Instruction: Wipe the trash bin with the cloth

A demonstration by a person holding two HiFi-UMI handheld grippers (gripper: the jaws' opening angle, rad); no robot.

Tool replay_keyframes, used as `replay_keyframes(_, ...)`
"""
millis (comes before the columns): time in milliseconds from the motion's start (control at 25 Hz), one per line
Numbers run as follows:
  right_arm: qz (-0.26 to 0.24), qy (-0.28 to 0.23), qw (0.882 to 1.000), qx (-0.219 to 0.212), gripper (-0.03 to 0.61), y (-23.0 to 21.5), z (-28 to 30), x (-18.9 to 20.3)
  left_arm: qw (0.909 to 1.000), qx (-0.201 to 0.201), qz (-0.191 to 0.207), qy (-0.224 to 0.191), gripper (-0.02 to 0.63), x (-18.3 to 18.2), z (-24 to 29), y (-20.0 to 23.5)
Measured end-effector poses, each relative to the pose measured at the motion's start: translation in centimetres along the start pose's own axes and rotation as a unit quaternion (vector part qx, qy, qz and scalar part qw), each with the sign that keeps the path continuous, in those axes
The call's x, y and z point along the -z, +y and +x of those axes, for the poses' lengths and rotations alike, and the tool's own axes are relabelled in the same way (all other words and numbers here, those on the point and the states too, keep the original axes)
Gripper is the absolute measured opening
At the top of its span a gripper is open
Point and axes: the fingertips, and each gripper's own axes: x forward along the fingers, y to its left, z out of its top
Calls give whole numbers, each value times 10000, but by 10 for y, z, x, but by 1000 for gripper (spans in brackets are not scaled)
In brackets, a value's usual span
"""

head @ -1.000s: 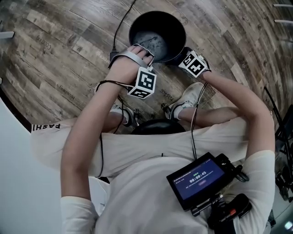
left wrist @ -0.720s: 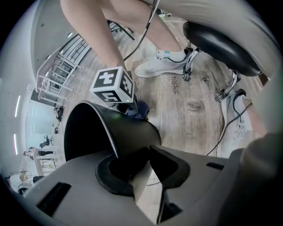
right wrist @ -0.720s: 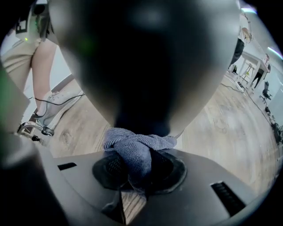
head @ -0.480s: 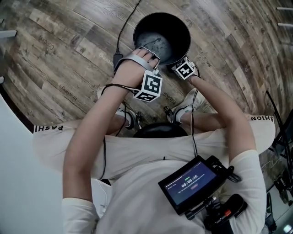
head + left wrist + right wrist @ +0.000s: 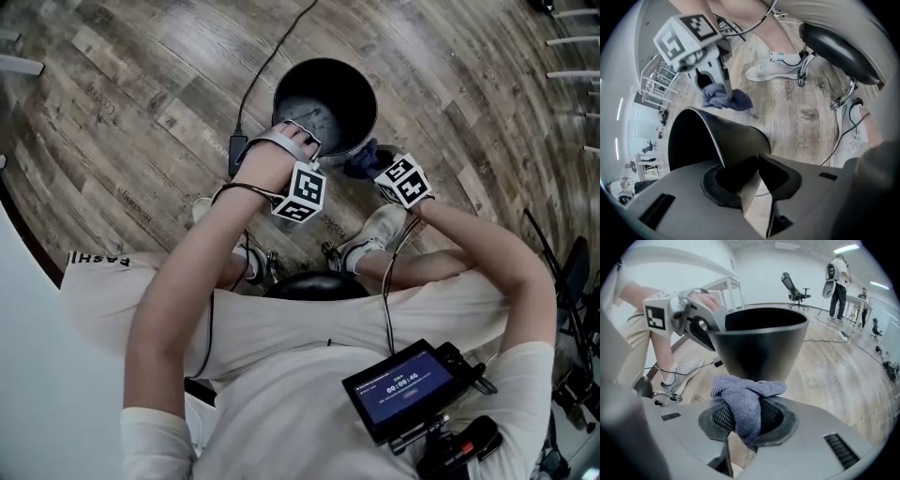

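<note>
The black trash bin (image 5: 323,103) stands upright on the wood floor in the head view. My left gripper (image 5: 305,129) is shut on its near rim, one jaw inside and one outside the wall (image 5: 717,136). My right gripper (image 5: 371,161) hangs just off the bin's right side, shut on a bunched blue-grey cloth (image 5: 360,161). In the right gripper view the cloth (image 5: 747,401) drapes between the jaws, just in front of the bin's outer wall (image 5: 759,345). The left gripper view shows the right gripper (image 5: 723,91) holding the cloth (image 5: 727,99) beyond the bin.
The person's white shoes (image 5: 375,230) and a black stool seat (image 5: 314,281) sit close behind the bin. A black cable (image 5: 258,75) runs across the floor to the bin's left. A screen device (image 5: 408,386) hangs at the chest. Tables, an office chair (image 5: 794,287) and people (image 5: 839,282) stand far off.
My right gripper has pulled back from the bin's right wall toward the person, and the cloth now shows beside the bin. The left gripper keeps its hold on the rim.
</note>
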Motion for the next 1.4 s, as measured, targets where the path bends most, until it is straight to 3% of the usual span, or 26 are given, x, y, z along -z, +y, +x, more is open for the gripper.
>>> replay_keyframes(160,-222,-404,9989,112,96,7,-37,-31,10000,-35,-14,38,117,2,0,1)
replay_keyframes(320,-285,-616,9970,367,96,3,-26,-52,10000,-44,-29,75,117,1,1,2)
replay_keyframes(680,-99,156,9991,387,95,-11,86,17,9999,-56,-101,15,117,-1,2,4)
replay_keyframes(920,32,372,9981,493,95,-25,147,53,9997,-87,-203,-92,117,-2,1,5)
replay_keyframes(1000,206,267,9986,417,95,-27,152,52,9993,-84,-322,-163,117,-1,1,6)
replay_keyframes(1160,70,661,9976,187,95,-32,147,51,9991,2,-370,-199,116,-2,5,6)
replay_keyframes(1400,-8,717,9974,-35,95,-14,94,31,9991,168,-376,-79,114,-2,8,-1)
